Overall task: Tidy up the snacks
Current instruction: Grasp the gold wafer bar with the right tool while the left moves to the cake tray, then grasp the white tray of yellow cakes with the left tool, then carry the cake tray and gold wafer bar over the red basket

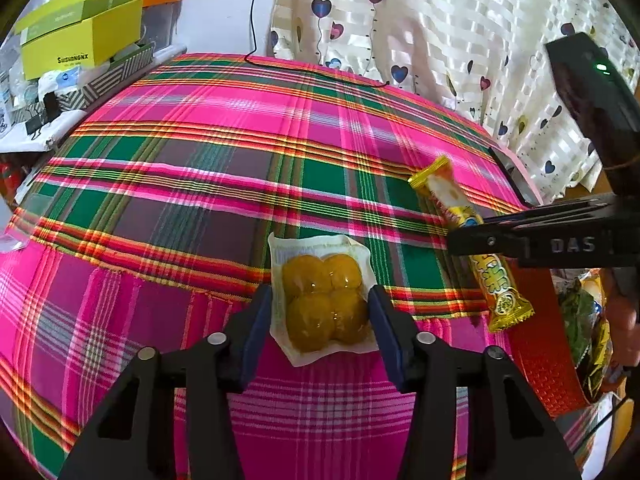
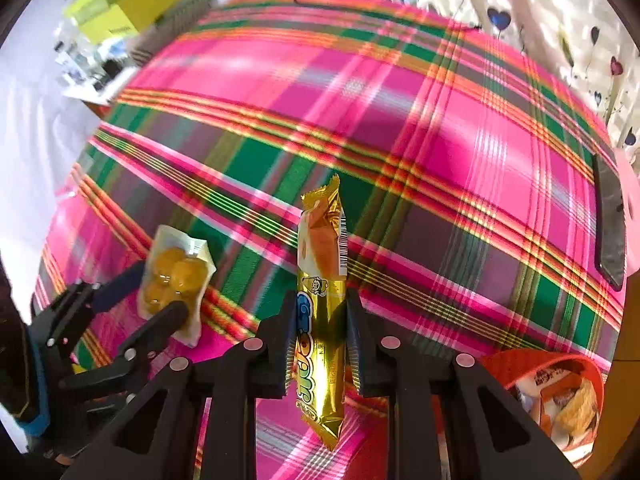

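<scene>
A clear pouch of four yellow balls lies on the plaid tablecloth. My left gripper straddles it with both pads against the pouch's sides; it also shows in the right wrist view, with the pouch between its fingers. My right gripper is shut on a long gold snack bar and holds it above the cloth. In the left wrist view the bar hangs from the right gripper.
An orange-red basket with several wrapped snacks stands at the table's right edge; it also shows in the right wrist view. Yellow-green boxes and clutter sit beyond the far left edge. A heart-print curtain hangs behind. A dark flat object lies at far right.
</scene>
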Tool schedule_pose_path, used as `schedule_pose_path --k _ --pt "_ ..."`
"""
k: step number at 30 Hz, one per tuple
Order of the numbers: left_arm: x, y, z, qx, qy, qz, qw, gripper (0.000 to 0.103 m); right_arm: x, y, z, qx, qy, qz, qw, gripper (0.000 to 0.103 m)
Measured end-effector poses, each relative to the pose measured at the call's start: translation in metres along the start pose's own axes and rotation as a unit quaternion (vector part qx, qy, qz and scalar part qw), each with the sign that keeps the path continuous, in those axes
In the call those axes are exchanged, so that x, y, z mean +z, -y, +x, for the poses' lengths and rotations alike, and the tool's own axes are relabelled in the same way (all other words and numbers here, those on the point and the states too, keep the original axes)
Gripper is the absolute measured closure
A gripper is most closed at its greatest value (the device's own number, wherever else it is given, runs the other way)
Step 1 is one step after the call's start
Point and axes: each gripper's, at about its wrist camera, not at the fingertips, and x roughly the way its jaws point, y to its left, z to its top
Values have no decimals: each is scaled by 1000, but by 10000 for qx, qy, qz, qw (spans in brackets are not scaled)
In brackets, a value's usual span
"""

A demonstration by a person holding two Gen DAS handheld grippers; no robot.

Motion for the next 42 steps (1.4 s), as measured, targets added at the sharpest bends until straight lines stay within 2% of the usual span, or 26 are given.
schedule_pose_path --k 10,13,26,42 --pt "-9 1 -14 -30 57 -14 10000 56 -12 2 -26 343 443 102 9984 83" --pt "-10 4 -26 -43 165 13 9999 56 -11 0 -31 437 585 171 9972 83" --pt "-6 26 -69 -148 586 217 9979 56 -47 -5 -79 753 1262 313 9886 83" --pt "-2 79 -95 -461 832 618 9935 56 -88 37 -135 670 1842 729 9779 83"
